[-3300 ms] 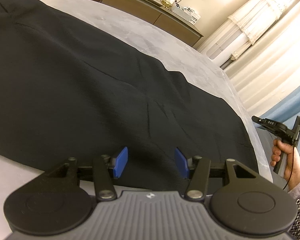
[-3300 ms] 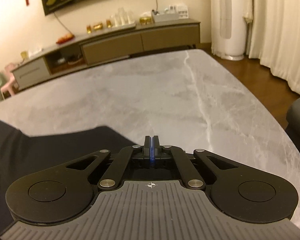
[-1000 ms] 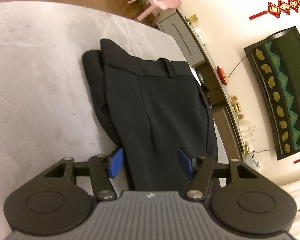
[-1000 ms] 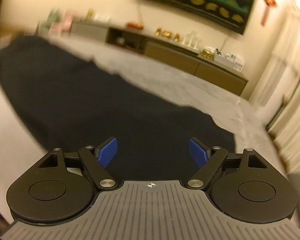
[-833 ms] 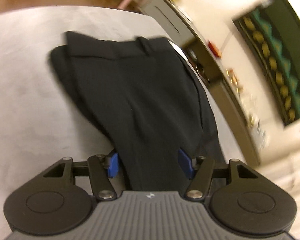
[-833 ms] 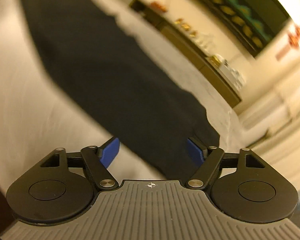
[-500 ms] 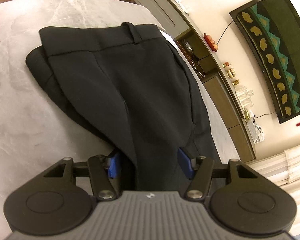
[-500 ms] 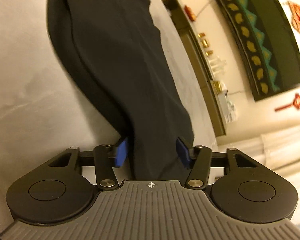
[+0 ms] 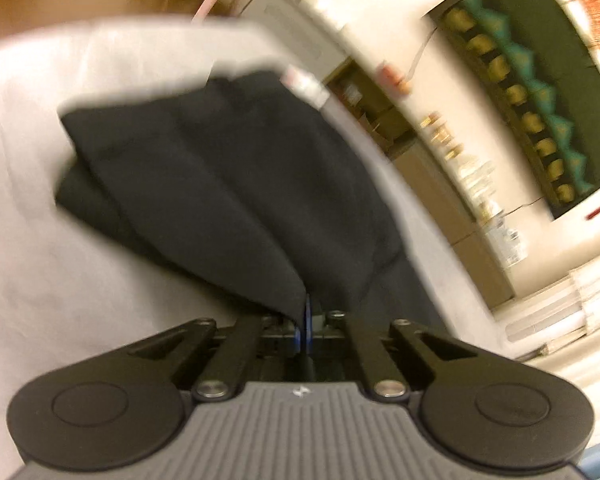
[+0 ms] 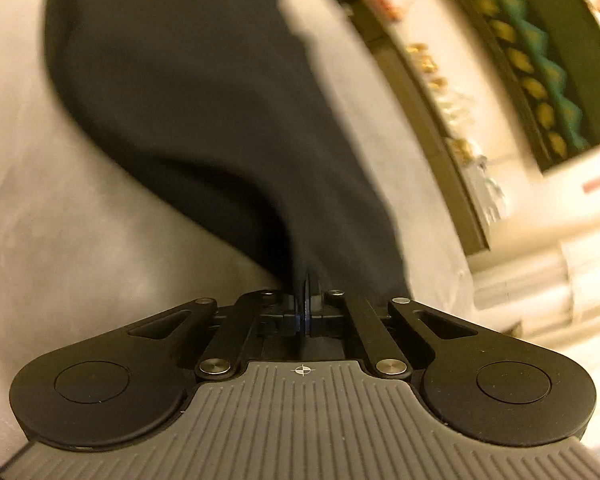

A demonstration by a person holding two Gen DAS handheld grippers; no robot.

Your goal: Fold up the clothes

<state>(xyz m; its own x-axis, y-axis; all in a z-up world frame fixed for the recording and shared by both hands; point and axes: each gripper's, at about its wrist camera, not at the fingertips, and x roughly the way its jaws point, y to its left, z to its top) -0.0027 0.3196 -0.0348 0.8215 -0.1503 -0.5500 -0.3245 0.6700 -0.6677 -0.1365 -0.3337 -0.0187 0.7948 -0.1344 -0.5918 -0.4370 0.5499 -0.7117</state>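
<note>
Black trousers (image 9: 228, 184) pinched at near edge by left gripper (image 9: 305, 316) and right gripper (image 10: 306, 304), both clenched on cloth over marble table (image 9: 40, 240). Fold step judged begun; next: edge carried across, kept level.

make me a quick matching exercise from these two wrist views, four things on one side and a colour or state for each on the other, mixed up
Things:
1. trousers
2. table
3. left gripper
4. wall hanging

Colours or states:
A. pale grey marbled surface
B. dark with a green zigzag and gold shapes
C. black cloth, partly lifted
D. jaws shut on a bunched edge of cloth

Pairs: 1-C, 2-A, 3-D, 4-B

The right gripper is clamped on the same trousers too, so D would also fit it.
</note>
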